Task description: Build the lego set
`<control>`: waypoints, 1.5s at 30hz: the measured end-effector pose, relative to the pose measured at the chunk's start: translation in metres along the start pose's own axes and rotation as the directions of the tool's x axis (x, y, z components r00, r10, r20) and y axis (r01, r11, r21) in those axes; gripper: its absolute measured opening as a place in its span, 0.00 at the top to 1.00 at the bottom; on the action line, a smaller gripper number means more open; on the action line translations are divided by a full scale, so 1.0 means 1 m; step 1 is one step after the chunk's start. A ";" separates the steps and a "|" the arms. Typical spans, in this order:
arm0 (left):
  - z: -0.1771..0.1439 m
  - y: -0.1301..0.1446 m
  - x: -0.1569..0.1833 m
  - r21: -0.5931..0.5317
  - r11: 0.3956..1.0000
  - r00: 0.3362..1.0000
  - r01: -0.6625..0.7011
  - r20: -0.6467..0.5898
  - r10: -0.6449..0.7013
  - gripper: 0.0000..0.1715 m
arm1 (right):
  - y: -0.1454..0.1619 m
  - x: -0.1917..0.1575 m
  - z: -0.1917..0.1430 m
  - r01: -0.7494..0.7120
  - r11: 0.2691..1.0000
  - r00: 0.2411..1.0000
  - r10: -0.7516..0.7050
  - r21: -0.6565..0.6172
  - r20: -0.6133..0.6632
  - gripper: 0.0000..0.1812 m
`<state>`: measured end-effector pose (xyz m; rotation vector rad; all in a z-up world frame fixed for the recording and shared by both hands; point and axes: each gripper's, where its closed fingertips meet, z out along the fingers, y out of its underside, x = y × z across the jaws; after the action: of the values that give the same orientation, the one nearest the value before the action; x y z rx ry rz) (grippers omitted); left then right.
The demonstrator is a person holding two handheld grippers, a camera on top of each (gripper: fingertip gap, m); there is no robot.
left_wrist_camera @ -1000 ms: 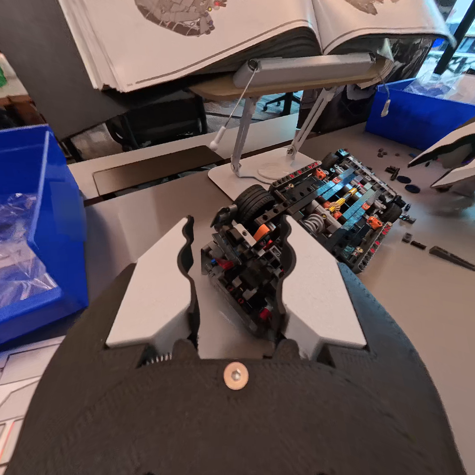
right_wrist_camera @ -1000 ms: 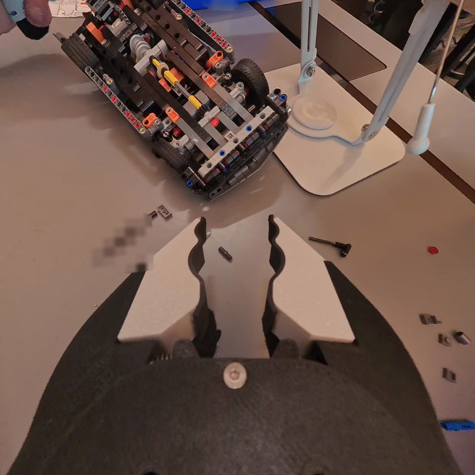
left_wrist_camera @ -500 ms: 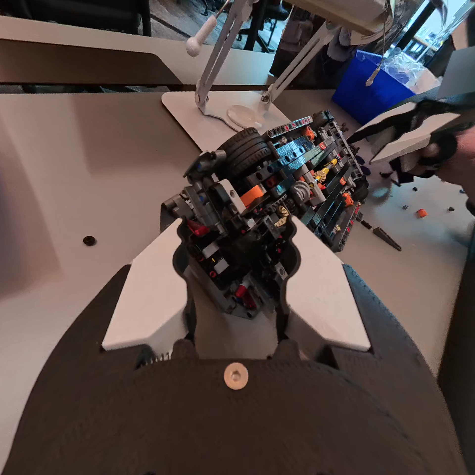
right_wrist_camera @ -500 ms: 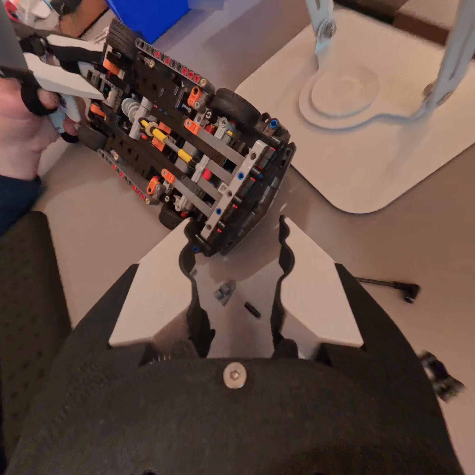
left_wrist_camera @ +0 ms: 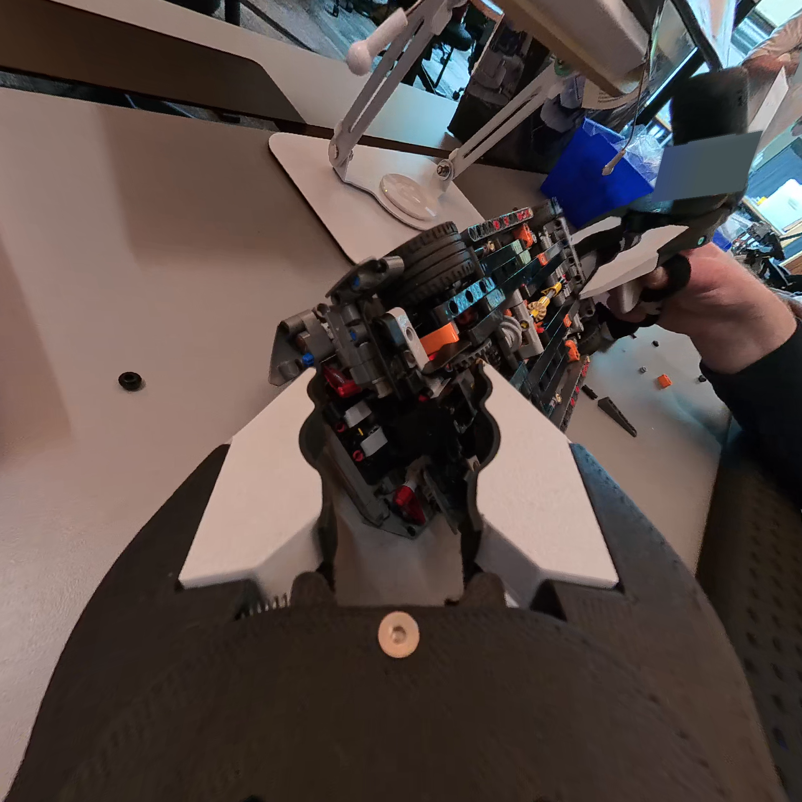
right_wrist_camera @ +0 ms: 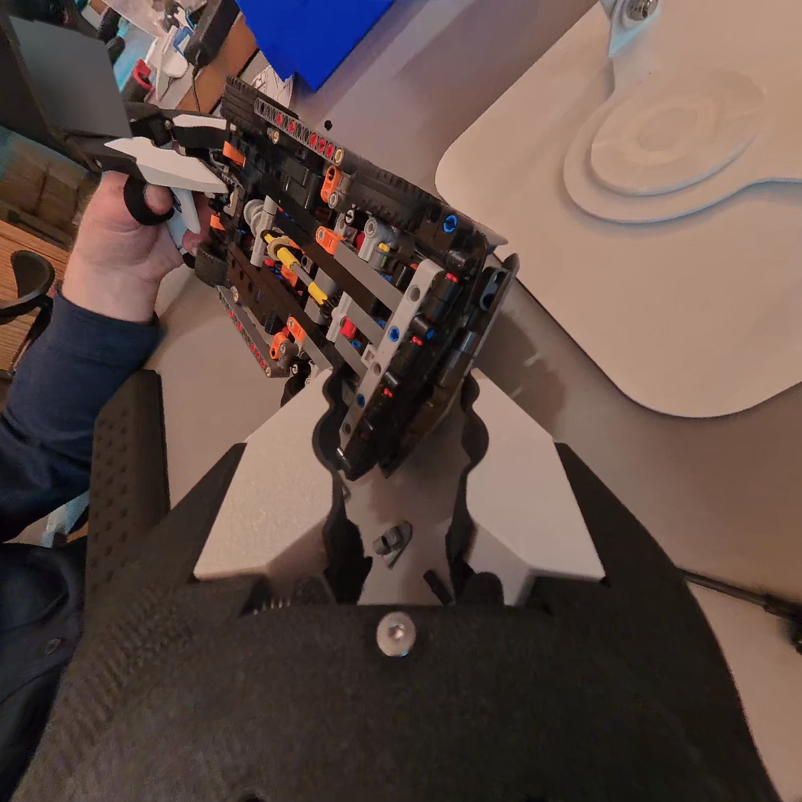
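The lego car chassis [left_wrist_camera: 477, 295], black with grey beams, orange and yellow parts and black tyres, is held tilted above the table between both grippers. My left gripper [left_wrist_camera: 398, 377] is shut on one end of it, a finger on each side. My right gripper [right_wrist_camera: 399, 382] is shut on the other end [right_wrist_camera: 403, 390], by the grey beam with blue pins. The right gripper also shows far off in the left wrist view [left_wrist_camera: 607, 260], and the left gripper in the right wrist view [right_wrist_camera: 217, 160], each held by a hand.
A white stand base [left_wrist_camera: 347, 186] [right_wrist_camera: 651, 260] lies just behind the car. A blue bin [left_wrist_camera: 594, 182] stands beyond it. Loose parts lie on the table: a small grey piece [right_wrist_camera: 392, 540], an orange piece [left_wrist_camera: 662, 381], a black wedge [left_wrist_camera: 616, 416], a black ring [left_wrist_camera: 131, 380]. The small grey piece [right_wrist_camera: 392, 540] is about 9 cm from my right fingertips and 25 cm from my left.
My right gripper has moved from the bare table onto the car's end and closed on it. The left gripper has stayed on its end. The car has tilted up off the table.
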<state>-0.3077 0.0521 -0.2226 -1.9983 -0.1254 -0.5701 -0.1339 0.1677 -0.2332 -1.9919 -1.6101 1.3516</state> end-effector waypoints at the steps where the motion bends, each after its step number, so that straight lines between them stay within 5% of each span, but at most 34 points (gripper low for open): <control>1: 0.000 0.000 0.000 0.000 1.000 1.000 0.000 -0.001 0.000 0.62 | 0.000 -0.001 0.000 0.011 1.000 1.000 -0.011 0.004 0.000 0.71; 24: -0.003 -0.012 0.005 0.069 0.994 0.996 -0.088 0.017 0.088 0.64 | -0.027 -0.014 -0.018 0.356 0.920 0.929 -0.331 0.162 -0.165 0.76; 39: 0.000 -0.008 0.005 0.027 0.993 0.992 -0.118 0.058 0.116 0.61 | -0.012 -0.006 -0.013 0.319 0.940 0.944 -0.304 0.124 -0.129 0.75; 45: -0.029 -0.039 -0.002 0.119 0.960 0.943 -0.253 0.253 0.217 0.50 | -0.013 -0.008 -0.013 0.336 0.934 0.938 -0.320 0.123 -0.132 0.75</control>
<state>-0.3323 0.0464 -0.1810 -1.8933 -0.0702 -0.1610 -0.1318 0.1702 -0.2137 -1.5972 -1.6534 1.1714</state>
